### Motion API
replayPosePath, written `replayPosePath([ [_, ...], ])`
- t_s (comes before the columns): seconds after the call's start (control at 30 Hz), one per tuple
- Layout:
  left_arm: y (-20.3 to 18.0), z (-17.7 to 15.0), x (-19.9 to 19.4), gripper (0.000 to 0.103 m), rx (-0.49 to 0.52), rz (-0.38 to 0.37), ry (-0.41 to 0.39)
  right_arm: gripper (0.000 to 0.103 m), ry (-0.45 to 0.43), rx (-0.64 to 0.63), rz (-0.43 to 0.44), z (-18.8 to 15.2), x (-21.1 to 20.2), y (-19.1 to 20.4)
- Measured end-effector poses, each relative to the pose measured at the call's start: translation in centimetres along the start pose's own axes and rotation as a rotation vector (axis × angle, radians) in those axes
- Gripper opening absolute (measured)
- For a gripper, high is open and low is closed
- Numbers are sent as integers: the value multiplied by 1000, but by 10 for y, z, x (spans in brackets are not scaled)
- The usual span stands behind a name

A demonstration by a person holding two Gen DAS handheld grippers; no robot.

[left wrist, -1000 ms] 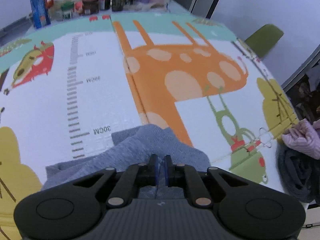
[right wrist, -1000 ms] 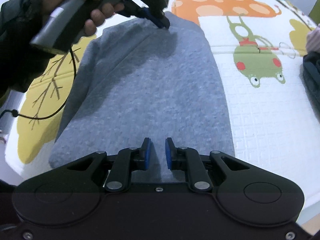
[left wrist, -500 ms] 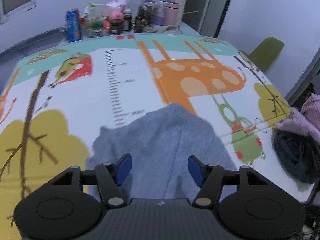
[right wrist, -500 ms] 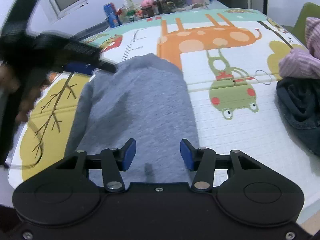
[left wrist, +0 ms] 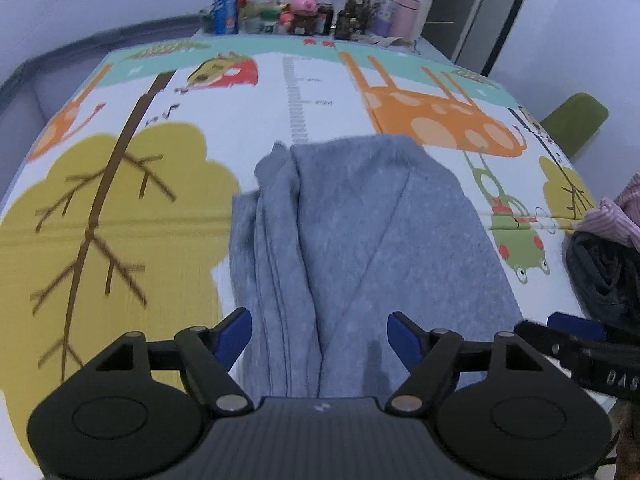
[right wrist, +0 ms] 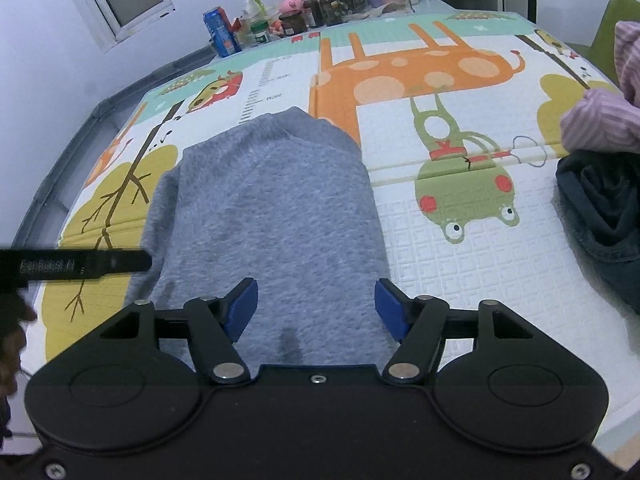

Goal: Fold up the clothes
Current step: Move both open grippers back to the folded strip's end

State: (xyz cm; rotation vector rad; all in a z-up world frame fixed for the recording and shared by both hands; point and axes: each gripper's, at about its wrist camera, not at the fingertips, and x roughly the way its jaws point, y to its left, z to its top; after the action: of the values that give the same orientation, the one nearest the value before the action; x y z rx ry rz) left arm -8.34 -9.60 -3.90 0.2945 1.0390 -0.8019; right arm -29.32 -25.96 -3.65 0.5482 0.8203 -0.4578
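A grey sweatshirt lies folded lengthwise on the cartoon play mat, with layered edges along its left side. My left gripper hangs over its near end, jaws opening, nothing pinched between the blue pads. In the right wrist view the same grey sweatshirt stretches away from me. My right gripper hovers above its near hem, jaws also opening and holding nothing. The right gripper's finger shows at the left view's right edge; the left gripper's finger shows at the right view's left edge.
A pile of dark clothes topped by a pink striped garment sits at the mat's right edge. Bottles, cans and jars crowd the far end. A green chair stands beyond the right side.
Both grippers let go of the grey sweatshirt and opened wide. The left gripper drew back from the far end to the near end, revealing the whole garment.
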Motion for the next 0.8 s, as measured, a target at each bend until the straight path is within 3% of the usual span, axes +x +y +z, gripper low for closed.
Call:
replayPosePath([
  [0.6, -8, -32, -11, 83, -47, 47, -9, 76, 41, -73, -30, 8, 20, 10],
  [0.8, -10, -28, -11, 91, -25, 32, -18, 81, 44, -61, -25, 7, 19, 10],
])
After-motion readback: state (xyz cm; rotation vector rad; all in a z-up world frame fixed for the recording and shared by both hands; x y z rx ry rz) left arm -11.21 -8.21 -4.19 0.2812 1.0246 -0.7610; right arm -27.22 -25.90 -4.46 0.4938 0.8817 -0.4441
